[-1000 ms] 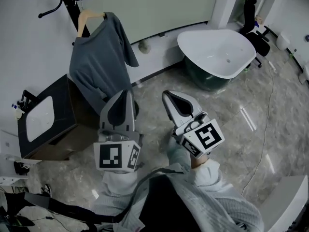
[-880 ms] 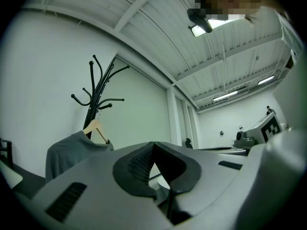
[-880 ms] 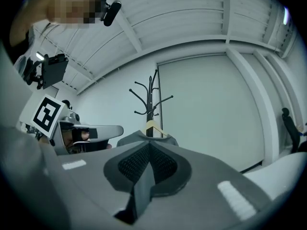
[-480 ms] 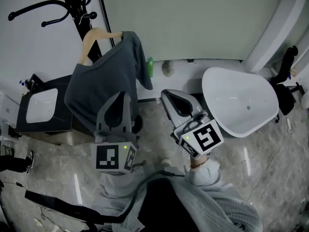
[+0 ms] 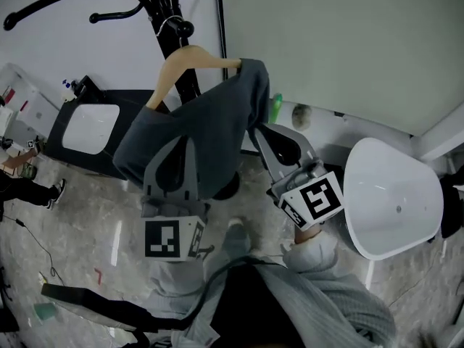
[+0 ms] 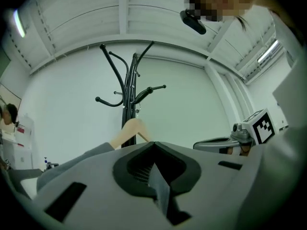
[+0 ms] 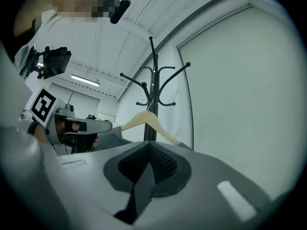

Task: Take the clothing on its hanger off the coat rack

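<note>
Shirt: grey shirt [image 5: 196,133] on a wooden hanger [image 5: 190,60], upper middle of the head view, its hook over a peg of the black rack [image 5: 165,9].
Left tongs [image 5: 187,145]: clenched, empty, tips in front of the shirt below the hanger; contact with the cloth cannot be told.
Right tongs [image 5: 261,135]: clenched, empty, just beside the shirt's right edge.
Risk, grip: clenched tips would likely only nudge the hanger and set it swinging.
Risk, slip: the shirt sits lopsided, with the hanger's left arm bare; a tilt could shed it.
Risk, hook: a sideways pull may snag the peg and rock the rack.
</note>
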Motion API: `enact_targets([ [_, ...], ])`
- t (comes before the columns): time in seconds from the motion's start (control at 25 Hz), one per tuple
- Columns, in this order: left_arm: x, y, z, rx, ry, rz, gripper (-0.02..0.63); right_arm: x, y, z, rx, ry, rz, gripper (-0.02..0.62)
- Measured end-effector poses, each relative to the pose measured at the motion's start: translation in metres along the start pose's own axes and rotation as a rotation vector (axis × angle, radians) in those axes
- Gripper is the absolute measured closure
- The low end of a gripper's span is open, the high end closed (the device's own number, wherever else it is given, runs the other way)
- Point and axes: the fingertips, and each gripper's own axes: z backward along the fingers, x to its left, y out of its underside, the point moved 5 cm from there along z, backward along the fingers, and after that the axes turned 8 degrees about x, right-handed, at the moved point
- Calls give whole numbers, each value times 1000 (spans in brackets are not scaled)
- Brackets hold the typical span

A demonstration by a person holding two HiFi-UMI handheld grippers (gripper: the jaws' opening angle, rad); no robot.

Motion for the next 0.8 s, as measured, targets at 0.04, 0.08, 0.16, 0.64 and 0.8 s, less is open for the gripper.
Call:
enact_targets([
  [0.04,6,-4,-6,-3,-9,-18,603,-5,-6,-11,-16,-15,14,594],
  [0.08,11,-9,-12,0,-18,-44,603,-9,-12,-21,-33,-32,29,594],
  [0.16,21,-20,-23,10,-44,-103,603,-19,-25,-43,-64,-63,60,592],
  [0.64,62,-35,-55,124,-299,-332,529,-63,-55,-125,-113,-221,219,539],
  [0.8,59,-37,-63,183,-335,-413,491,-66,-59,-140,-59,-315,361,458],
])
